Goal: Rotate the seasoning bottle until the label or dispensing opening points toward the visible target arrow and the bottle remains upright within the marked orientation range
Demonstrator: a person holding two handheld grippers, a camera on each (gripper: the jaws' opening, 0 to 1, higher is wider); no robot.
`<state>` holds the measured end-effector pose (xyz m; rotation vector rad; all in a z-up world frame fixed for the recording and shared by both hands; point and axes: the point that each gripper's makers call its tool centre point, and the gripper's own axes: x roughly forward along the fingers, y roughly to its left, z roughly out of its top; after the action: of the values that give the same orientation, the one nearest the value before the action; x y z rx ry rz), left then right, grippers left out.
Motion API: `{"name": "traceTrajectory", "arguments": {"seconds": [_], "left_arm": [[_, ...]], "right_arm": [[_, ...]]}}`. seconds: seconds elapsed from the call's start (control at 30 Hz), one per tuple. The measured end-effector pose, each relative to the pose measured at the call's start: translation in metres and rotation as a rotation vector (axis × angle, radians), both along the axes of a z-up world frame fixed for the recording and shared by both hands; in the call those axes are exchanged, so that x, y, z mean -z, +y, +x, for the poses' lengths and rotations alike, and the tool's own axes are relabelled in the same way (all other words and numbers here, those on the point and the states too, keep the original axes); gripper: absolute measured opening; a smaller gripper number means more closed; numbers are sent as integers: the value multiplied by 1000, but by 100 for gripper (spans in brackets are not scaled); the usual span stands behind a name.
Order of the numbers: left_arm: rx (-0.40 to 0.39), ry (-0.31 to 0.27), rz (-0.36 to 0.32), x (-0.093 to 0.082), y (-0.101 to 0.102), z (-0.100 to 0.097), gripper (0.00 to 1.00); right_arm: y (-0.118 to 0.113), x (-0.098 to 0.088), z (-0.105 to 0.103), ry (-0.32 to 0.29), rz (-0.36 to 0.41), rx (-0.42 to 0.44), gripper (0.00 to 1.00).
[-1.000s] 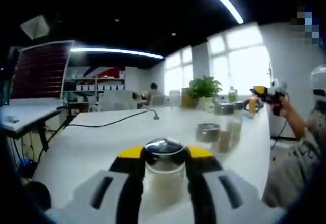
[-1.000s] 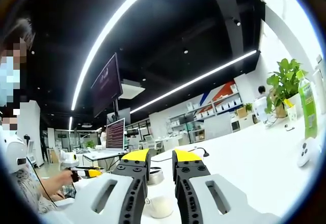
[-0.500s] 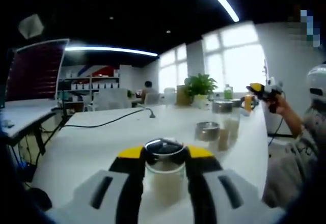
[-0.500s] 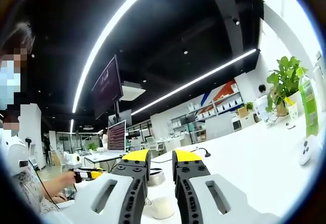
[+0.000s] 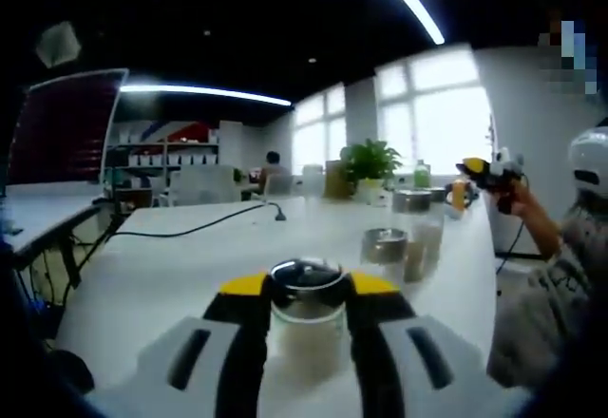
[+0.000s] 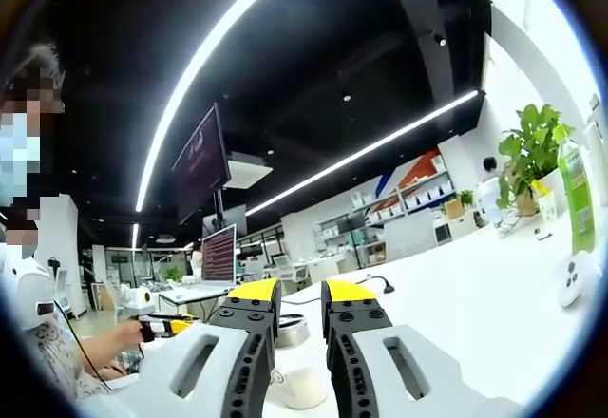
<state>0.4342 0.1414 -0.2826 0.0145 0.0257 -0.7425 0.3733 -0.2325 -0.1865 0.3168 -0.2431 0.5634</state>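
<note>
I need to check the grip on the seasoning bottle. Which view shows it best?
The left gripper view: the seasoning bottle stands upright between the left gripper jaws. The right gripper view catches part of its lid.

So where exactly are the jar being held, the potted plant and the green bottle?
jar (image 5: 306,328): left gripper view, on its glass body between the jaws.
potted plant (image 6: 532,147): right gripper view, on its leaves.
green bottle (image 6: 576,199): right gripper view, on its body.

soft blur, window glare, fisheye warping
</note>
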Motion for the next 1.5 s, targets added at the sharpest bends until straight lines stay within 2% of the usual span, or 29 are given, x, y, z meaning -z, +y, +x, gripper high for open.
{"name": "traceTrajectory", "arguments": {"seconds": [0.17,0.3,0.5,0.67,0.9,1.17,1.3,1.37,1.5], "left_arm": [[-8,-11,-3,-3,2,-3,33],[-23,-25,-20,-10,6,-3,40],[-54,-68,-48,-26,12,-10,40],[-67,-81,-70,-37,15,-19,40],[-50,-86,-49,-53,7,-32,40],[2,-81,-89,-65,-7,-47,40],[23,-91,-74,-69,-11,-57,40],[60,-82,-104,-73,-16,-66,40],[65,-92,-131,-84,-16,-77,40]], "right_arm": [[1,1,1,2,-2,-4,16],[2,2,2,4,-6,-7,16],[5,1,2,3,-9,-10,16],[6,2,3,4,-11,-13,16],[5,1,3,-1,-21,-12,16],[7,1,0,-13,-46,-11,17],[10,0,-2,-24,-72,-10,17],[10,-1,-2,-31,-89,7,17],[11,-2,-3,-42,-93,-3,17]]}}
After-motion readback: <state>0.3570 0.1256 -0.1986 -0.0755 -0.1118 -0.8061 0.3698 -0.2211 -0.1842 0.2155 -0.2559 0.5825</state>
